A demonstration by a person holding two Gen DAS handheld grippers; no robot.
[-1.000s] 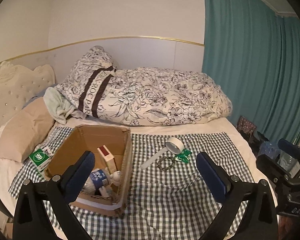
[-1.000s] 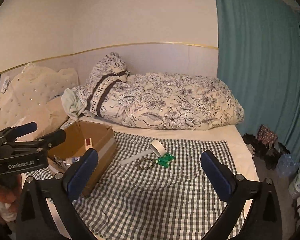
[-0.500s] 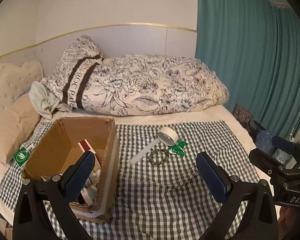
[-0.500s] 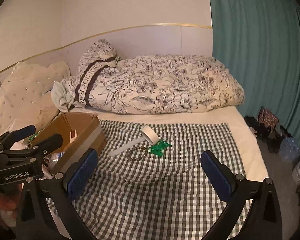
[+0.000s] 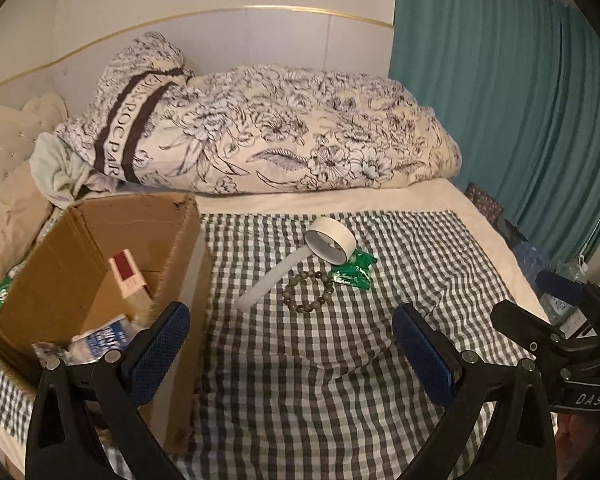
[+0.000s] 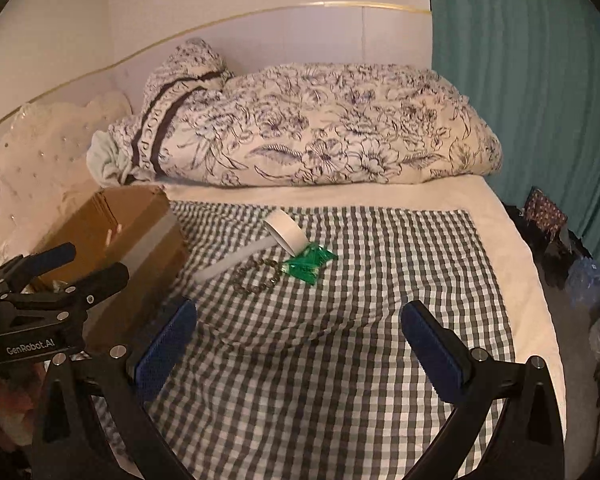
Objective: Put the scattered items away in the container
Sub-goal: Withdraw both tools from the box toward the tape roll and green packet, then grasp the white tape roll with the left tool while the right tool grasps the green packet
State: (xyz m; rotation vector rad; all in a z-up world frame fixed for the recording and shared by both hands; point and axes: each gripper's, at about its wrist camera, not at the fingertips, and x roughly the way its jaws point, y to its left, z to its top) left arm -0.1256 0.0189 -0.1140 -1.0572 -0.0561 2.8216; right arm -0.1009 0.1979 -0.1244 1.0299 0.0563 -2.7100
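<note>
Both hand-held grippers, left [image 5: 290, 346] and right [image 6: 298, 344], hang wide apart and empty. Tape roll [image 5: 331, 239], bead bracelet [image 5: 308, 292] and green packet [image 5: 352, 270] sit clustered right of the cardboard box [image 5: 100, 240]. I'd pinch the bracelet's rim first.

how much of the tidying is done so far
Partly done: the cardboard box already holds a bottle and a small carton. Nothing is in hand; both grippers' jaws are open and empty. Left on the checked cloth: tape roll, bead bracelet, green packet.
</note>
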